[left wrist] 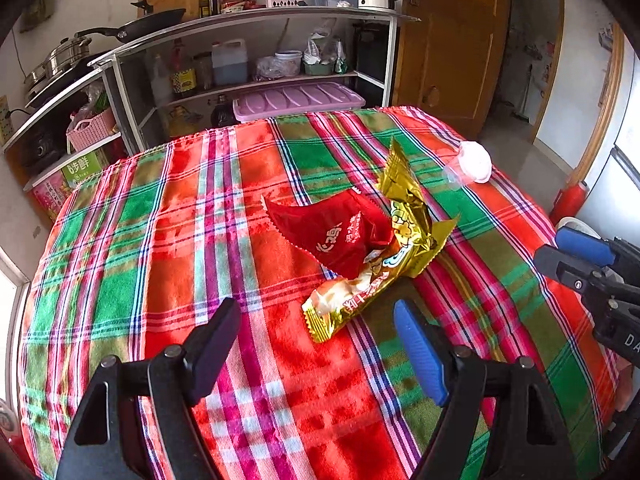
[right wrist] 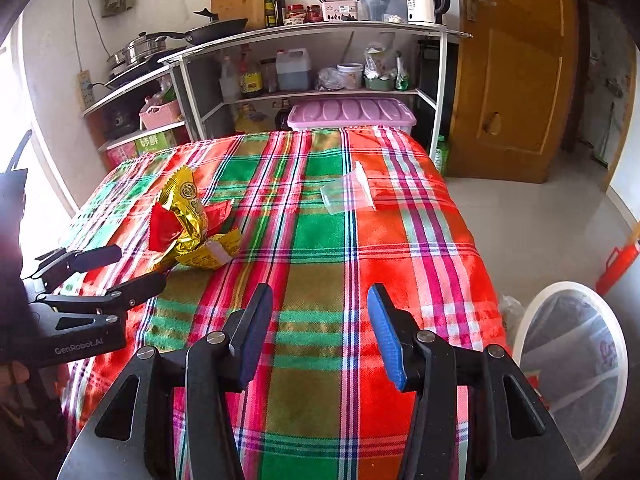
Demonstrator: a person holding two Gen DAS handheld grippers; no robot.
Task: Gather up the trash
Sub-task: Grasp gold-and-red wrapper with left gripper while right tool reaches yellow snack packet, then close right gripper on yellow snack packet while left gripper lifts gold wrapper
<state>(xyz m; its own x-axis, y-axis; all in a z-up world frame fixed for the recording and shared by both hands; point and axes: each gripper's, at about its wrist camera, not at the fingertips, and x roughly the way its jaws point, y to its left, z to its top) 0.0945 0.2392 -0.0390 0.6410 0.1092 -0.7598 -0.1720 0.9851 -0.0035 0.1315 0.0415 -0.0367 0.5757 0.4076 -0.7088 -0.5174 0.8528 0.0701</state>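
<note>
Two black fingers of the left gripper (left wrist: pixel 318 346) fill the bottom of its view, spread apart with nothing between them, just short of the trash. On the table (left wrist: pixel 120 240), covered in a red, green and pink plaid cloth, lie a gold foil wrapper (left wrist: pixel 400 236) and a red wrapper (left wrist: pixel 336 232), overlapping and touching in a small heap near the middle. Further off, near the right edge, a clear plastic cup with a white lid (left wrist: pixel 472 162) lies on its side. The right gripper (right wrist: pixel 320 328) hovers over bare cloth, its fingers also apart and empty, well back from the cup. A bin with a white rim (right wrist: pixel 520 320), lined with a bag, stands on the floor beside the table.

Both wrappers look light, crinkly and slick; they would likely slide or spring open, so pinching a crumpled fold or the sealed, serrated end seems safest. The cup looks thin and easily crushed; its rim by the lid should hold best.
</note>
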